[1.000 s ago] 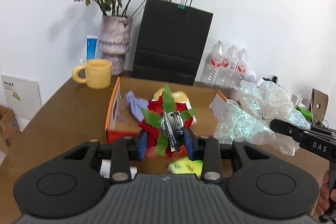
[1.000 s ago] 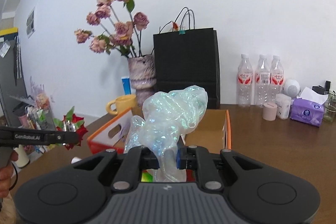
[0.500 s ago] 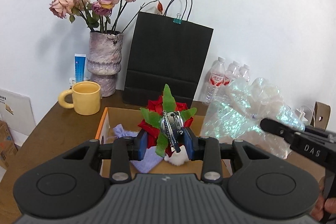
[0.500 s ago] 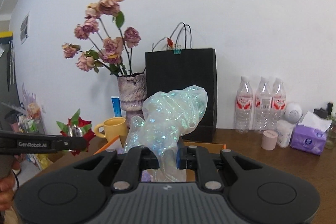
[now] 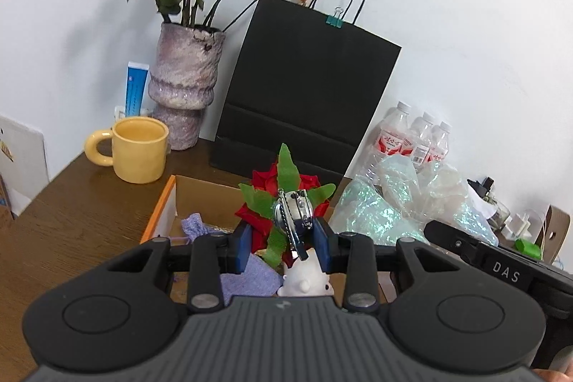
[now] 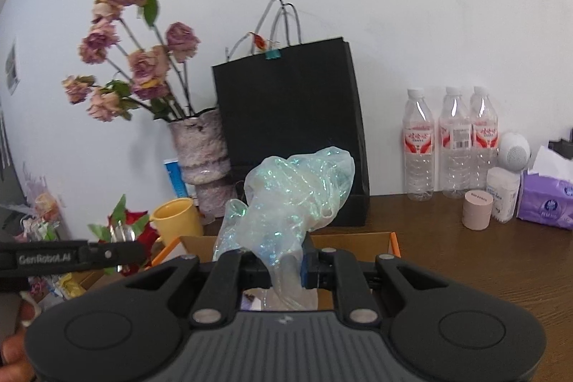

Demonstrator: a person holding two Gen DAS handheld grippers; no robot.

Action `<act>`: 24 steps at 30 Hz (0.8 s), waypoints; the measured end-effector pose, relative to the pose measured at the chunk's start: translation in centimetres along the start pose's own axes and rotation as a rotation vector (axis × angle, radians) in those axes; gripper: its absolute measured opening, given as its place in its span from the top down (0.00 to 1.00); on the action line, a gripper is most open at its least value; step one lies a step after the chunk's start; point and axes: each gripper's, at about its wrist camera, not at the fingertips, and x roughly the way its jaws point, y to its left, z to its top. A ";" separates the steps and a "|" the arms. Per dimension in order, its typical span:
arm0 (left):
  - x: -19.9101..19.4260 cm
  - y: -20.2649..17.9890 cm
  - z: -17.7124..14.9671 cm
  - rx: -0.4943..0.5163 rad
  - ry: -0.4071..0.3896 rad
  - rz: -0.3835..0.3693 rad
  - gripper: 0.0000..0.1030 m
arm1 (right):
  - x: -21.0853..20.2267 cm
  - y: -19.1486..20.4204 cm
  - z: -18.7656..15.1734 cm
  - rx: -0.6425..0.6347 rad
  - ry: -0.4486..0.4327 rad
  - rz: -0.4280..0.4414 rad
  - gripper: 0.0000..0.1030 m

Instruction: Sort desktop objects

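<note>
Both loads carried forward over the cardboard box (image 5: 168, 203) since the earlier frames, toward the black bag (image 5: 304, 88). Left gripper (image 5: 283, 244) part-closed on the red flower ornament (image 5: 283, 203); right gripper (image 6: 286, 274) pinched tight on the iridescent film (image 6: 290, 196), both held above the box. Best released low over the box interior, one load at a time, well clear of the yellow mug (image 5: 139, 149).

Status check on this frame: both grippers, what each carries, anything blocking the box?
Left gripper shut on red flower ornament. Right gripper shut on iridescent wrap. Both over cardboard box. Nothing blocking.
</note>
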 end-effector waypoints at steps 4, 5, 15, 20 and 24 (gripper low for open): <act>1.6 0.7 0.1 -0.039 0.003 0.004 0.66 | 1.8 -1.3 0.2 0.048 0.022 0.002 0.88; 2.0 1.0 0.1 -0.047 0.007 0.005 0.66 | 2.3 -1.5 0.1 0.055 0.031 0.003 0.88; 5.1 2.7 -0.7 -0.061 0.109 0.029 0.66 | 6.3 -3.0 -1.6 0.070 0.149 -0.026 0.88; 6.2 3.4 -1.0 -0.075 0.147 0.042 0.66 | 7.4 -3.2 -2.4 0.069 0.193 -0.039 0.88; 7.2 3.7 -1.3 -0.080 0.191 0.056 0.66 | 7.8 -3.3 -2.8 0.066 0.217 -0.053 0.88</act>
